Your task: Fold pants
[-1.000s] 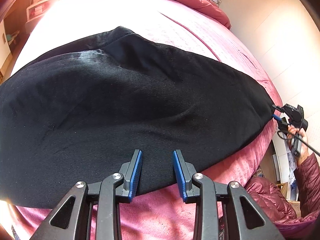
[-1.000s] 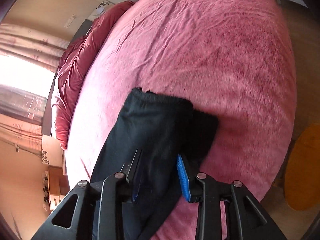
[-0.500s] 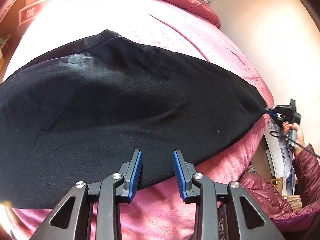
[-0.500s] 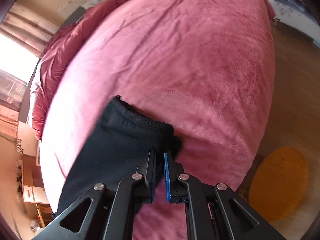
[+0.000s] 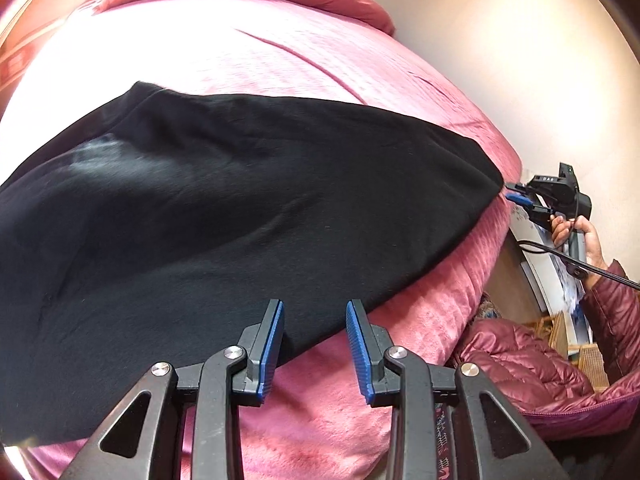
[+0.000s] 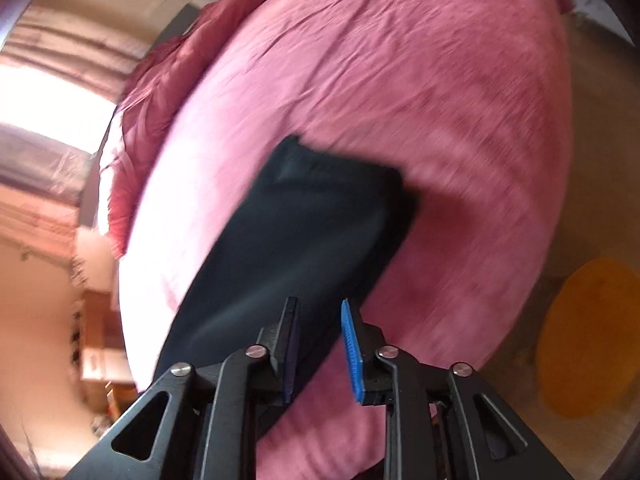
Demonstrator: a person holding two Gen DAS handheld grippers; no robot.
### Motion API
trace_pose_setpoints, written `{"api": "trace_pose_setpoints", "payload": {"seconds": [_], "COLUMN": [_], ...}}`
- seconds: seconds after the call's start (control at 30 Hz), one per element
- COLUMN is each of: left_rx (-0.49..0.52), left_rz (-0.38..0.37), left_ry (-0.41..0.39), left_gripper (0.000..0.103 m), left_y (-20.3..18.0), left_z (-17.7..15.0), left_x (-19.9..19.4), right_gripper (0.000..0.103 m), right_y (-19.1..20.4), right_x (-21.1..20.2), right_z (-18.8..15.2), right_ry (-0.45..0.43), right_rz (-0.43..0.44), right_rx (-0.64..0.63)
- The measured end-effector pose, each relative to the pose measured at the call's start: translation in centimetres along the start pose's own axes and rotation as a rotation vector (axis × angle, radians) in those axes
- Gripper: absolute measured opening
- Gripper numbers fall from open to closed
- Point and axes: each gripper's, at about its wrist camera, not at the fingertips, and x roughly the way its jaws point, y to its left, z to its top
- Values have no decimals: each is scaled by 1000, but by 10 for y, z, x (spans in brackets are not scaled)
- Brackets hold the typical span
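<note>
Black, soft and a little fuzzy, the pants [image 5: 224, 216] lie spread across the pink bed [image 5: 304, 64], one long dark shape from the left edge of the left wrist view to a narrow end near the bed's right side. A pale, dusty patch shows on the cloth at the upper left. In the right wrist view the pants [image 6: 304, 236] appear as a dark band with a squared end – the picture is blurred, so the hem detail cannot be read.

The left gripper [image 5: 315, 344] hangs over the near edge of the pants with its jaws spread, the blue pads clear of the cloth. The right gripper [image 6: 320, 344] has its jaws apart too; they have just been opening, after being almost pressed together on the end of the pants half a second ago, and now I see no cloth pinched between the pads. Seen from the left, the right gripper [image 5: 520, 196] sits just beside the tip of the pants, held by a hand [image 5: 576, 236] in a dark red quilted sleeve [image 5: 616, 300].

Compared with one second ago, the near edge of the pants lies higher between the left jaws – more pink blanket shows below it.
</note>
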Motion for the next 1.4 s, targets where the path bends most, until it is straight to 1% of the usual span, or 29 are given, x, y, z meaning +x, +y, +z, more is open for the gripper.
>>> {"api": "trace_pose_setpoints", "payload": {"seconds": [0.07,0.1,0.2,0.3,0.4,0.43,0.47,0.53,0.57,0.6,0.67,0.7,0.77,0.83,0.93,0.97,1.0,1.03,1.07,1.13,1.2,1.23,1.27,1.33,1.4], "left_rx": [18,23,34,57,87,94,98,108,112,105,86,88,85,82,35,7,-25,-58,-91,-147,-181,-193,-203,-217,-223], "left_rz": [-13,-21,-41,-64,-68,-67,-68,-50,-34,-36,-66,-74,-84,-78,-97,-122,-145,-163,-178,-181,-164,-151,-137,-105,-73], "left_ry": [7,15,43,59,63,66,70,73,72,69,60,63,80,99,92,86,67,41,20,-23,-68,-90,-109,-139,-151], "left_gripper": [36,36,37,37,35,35,32,18,6,3,1,1,1,1,1,1,4,7,12,16,19,20,21,23,25], "left_y": [-6,-8,-11,-16,-19,-20,-21,-20,-20,-18,-13,-11,-9,-5,1,4,9,13,17,25,31,31,32,33,34], "left_z": [1,1,0,-2,-4,-5,-5,-6,-6,-6,-8,-10,-15,-19,-23,-23,-23,-23,-22,-20,-18,-18,-17,-18,-18], "left_x": [6,9,18,25,30,32,35,38,38,37,32,30,29,30,24,21,17,12,7,-1,-10,-13,-17,-22,-25], "right_gripper": [37,38,38,38,27,16,10,8,7,7,7,7,7,7,9,11,14,23,28,28,28,31,37,37,37], "right_y": [7,11,22,29,36,37,39,47,51,54,60,59,50,36,23,20,17,12,8,3,-8,-15,-22,-36,-48], "right_x": [9,16,36,51,56,61,61,56,49,44,31,31,42,55,61,59,55,47,38,21,6,0,-5,-11,-12], "right_z": [-18,-26,-44,-50,-58,-60,-61,-62,-62,-58,-59,-59,-61,-63,-63,-61,-60,-57,-55,-46,-32,-23,-13,5,22], "right_ry": [57,84,139,159,171,172,171,160,151,138,114,117,148,170,170,172,173,168,148,91,19,-16,-51,-109,-153], "right_rz": [73,91,101,90,50,40,23,2,2,4,2,-25,-76,-99,-50,-36,-24,-16,-13,-14,-22,-43,-62,-88,-92], "right_rx": [11,9,2,-1,-35,-48,-68,-110,-136,-162,-204,-221,-218,-183,-114,-110,-107,-103,-101,-82,-32,-3,33,104,172]}}
